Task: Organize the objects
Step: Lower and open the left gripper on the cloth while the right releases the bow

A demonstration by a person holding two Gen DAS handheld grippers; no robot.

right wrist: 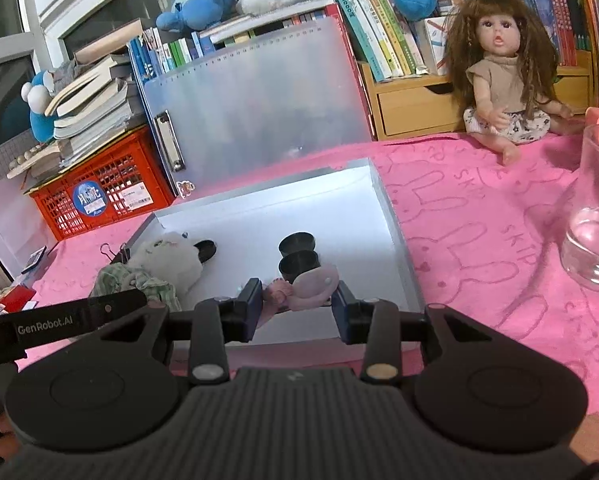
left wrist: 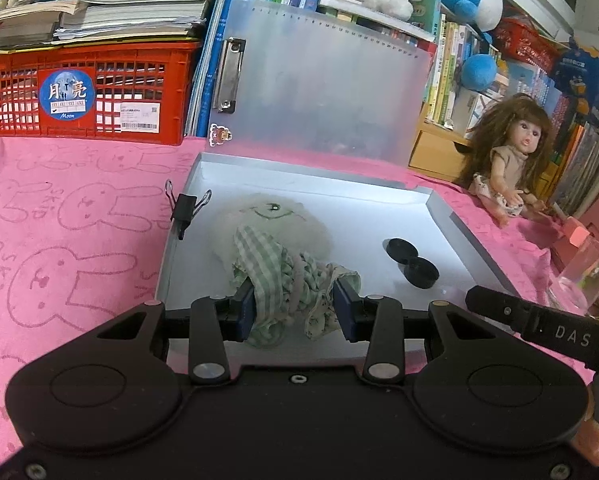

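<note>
**Left wrist + right wrist: both grippers loaded over the tray**

Left wrist view: left gripper (left wrist: 295, 310) has its jaws closed on the checked cloth of a white plush toy (left wrist: 277, 236), which lies in the open white tray (left wrist: 439, 204) near its left edge. Two black caps (left wrist: 413, 262) sit touching each other toward the tray's right edge. Right wrist view: right gripper (right wrist: 297, 310) jaws hold a pink soft toy (right wrist: 307, 290) over the tray's near edge. Glass (right wrist: 591, 220) stands on the pink surface (right wrist: 479, 220), right of the tray.

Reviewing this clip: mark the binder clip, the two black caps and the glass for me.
binder clip (left wrist: 184, 209), left wrist view, on its black body.
black caps (right wrist: 297, 243), right wrist view, on the farther cap's side wall.
glass (right wrist: 593, 216), right wrist view, on its clear wall.
</note>
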